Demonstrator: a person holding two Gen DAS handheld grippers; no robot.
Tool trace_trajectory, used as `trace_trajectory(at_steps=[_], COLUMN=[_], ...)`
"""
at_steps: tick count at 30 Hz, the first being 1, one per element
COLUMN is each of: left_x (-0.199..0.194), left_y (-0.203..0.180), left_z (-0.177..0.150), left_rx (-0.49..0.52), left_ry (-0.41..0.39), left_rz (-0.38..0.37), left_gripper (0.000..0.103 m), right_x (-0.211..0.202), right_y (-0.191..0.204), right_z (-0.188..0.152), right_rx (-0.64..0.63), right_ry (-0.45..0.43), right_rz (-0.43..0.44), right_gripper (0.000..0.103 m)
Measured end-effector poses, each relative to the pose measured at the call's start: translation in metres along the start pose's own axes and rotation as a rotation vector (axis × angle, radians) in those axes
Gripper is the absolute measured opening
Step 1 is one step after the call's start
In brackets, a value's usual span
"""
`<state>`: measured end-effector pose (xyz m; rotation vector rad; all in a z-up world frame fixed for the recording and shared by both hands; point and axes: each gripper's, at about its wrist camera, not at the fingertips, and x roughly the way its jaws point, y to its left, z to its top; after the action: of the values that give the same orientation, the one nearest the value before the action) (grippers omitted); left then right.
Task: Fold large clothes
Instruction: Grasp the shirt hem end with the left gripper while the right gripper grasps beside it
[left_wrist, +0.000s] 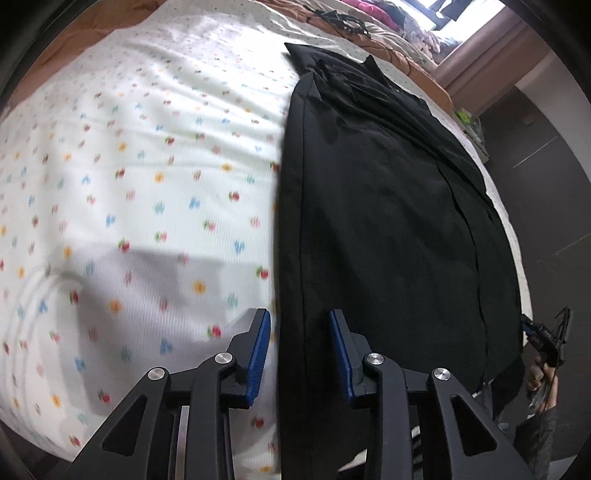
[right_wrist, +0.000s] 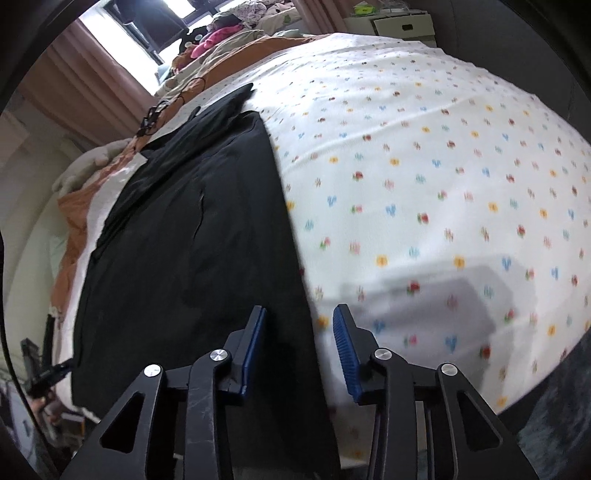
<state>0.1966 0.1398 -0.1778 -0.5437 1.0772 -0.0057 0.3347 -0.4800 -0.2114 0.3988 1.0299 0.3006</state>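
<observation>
No text, label, brand, number or sign can be read in either view. The bed sheet (left_wrist: 147, 166) carries only small coloured flower prints, and the black garment (left_wrist: 388, 221) shows no readable mark.

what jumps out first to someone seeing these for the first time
A long black garment lies flat along one edge of a bed, stark against the white flower-print sheet. Both the left gripper and right gripper hover open over its long inner edge.
</observation>
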Motion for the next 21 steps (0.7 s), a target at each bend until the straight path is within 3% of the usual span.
trace_trajectory(at_steps=[14,21], left_x=[-0.022,-0.027], left_y=[0.025,0.037], left_z=[-0.049,-0.058], left_rx=[-0.105,-0.159], left_ry=[0.041,0.033], left_rz=[-0.214,-0.309], left_gripper=[0.034,0.034], right_x=[-0.012,-0.015], right_y=[-0.02,-0.031], right_z=[-0.041,-0.049], right_rx=[0.14,0.197], right_ry=[-0.065,-0.101], right_rz=[0.247,0.384], right_gripper=[0.034,0.034])
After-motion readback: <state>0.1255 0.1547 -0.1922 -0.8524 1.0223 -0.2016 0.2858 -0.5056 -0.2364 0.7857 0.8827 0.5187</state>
